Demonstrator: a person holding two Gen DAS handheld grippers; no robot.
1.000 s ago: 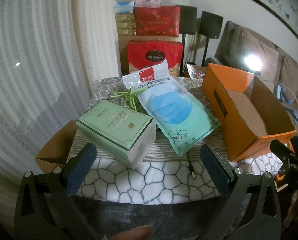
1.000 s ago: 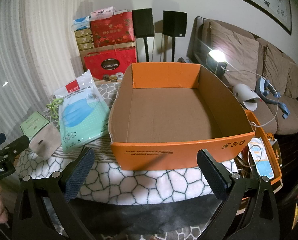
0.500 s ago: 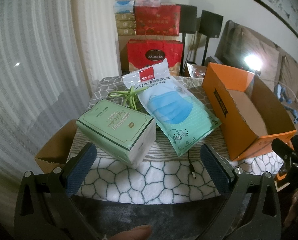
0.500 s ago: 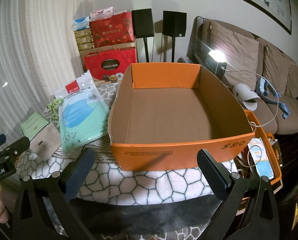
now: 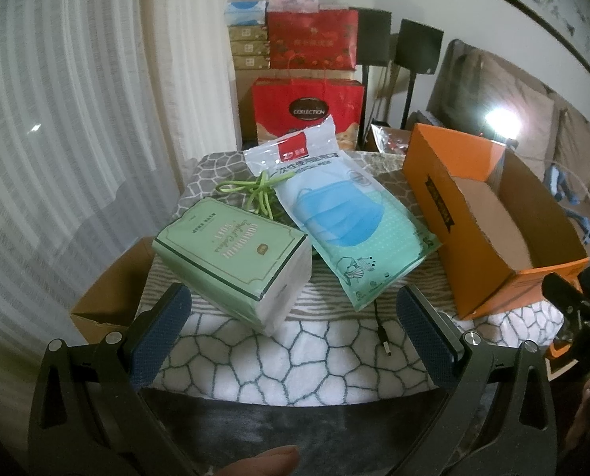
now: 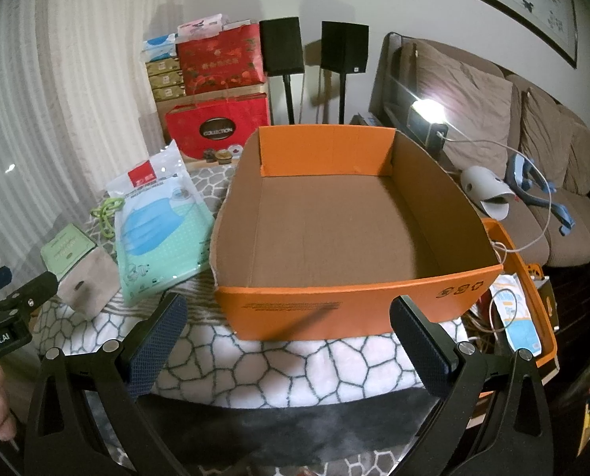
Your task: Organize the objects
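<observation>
Tissue pack (image 5: 231,254) lies just beyond the spread left jaws.

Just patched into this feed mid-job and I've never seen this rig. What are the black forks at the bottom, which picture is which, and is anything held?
There is no robot arm: a person holds one set of tongs in each hand, each with a camera looking along its two fingers. One picture is from the left tongs, the other from the right tongs. Both are open and hold nothing. On the patterned cloth lie a green tissue pack, a bag of face masks, a green cord and a black cable plug. The orange box has nothing inside.
</observation>
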